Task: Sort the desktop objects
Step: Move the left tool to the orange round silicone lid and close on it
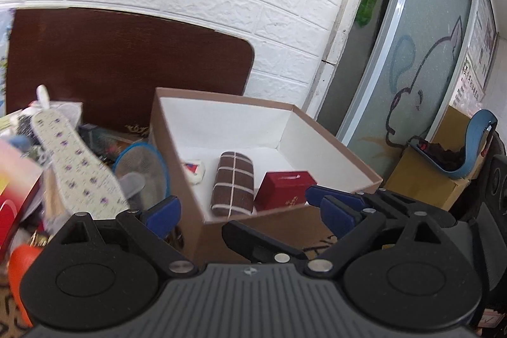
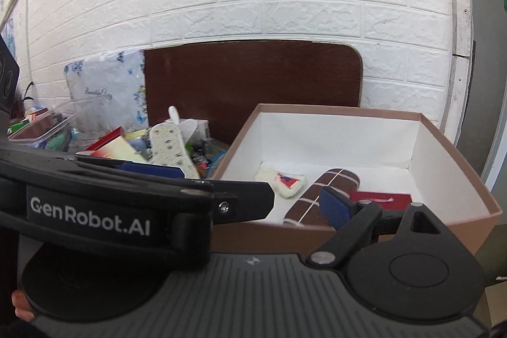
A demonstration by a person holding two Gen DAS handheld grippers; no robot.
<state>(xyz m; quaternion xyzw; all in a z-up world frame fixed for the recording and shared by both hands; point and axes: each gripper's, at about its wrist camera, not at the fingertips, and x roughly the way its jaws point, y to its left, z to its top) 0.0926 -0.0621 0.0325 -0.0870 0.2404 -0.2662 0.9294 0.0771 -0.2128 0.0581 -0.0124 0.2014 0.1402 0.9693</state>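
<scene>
Both the left gripper [image 1: 250, 206] and right gripper [image 2: 259, 192] stand released, empty. Ahead of the jaws, the box [image 1: 336, 144] holds 3 items; the clutter pile [image 1: 79, 154] left of them remains unsorted.

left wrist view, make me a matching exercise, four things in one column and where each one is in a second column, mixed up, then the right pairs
Things
1. red box
2. brown checked roll
3. patterned insole
4. blue round mesh item

Places
A. outside the cardboard box, against its left wall
B. inside the cardboard box, in the middle
C. in the clutter pile to the left, sticking up
D. inside the cardboard box, right of the roll

Pairs: 1-D, 2-B, 3-C, 4-A
</scene>
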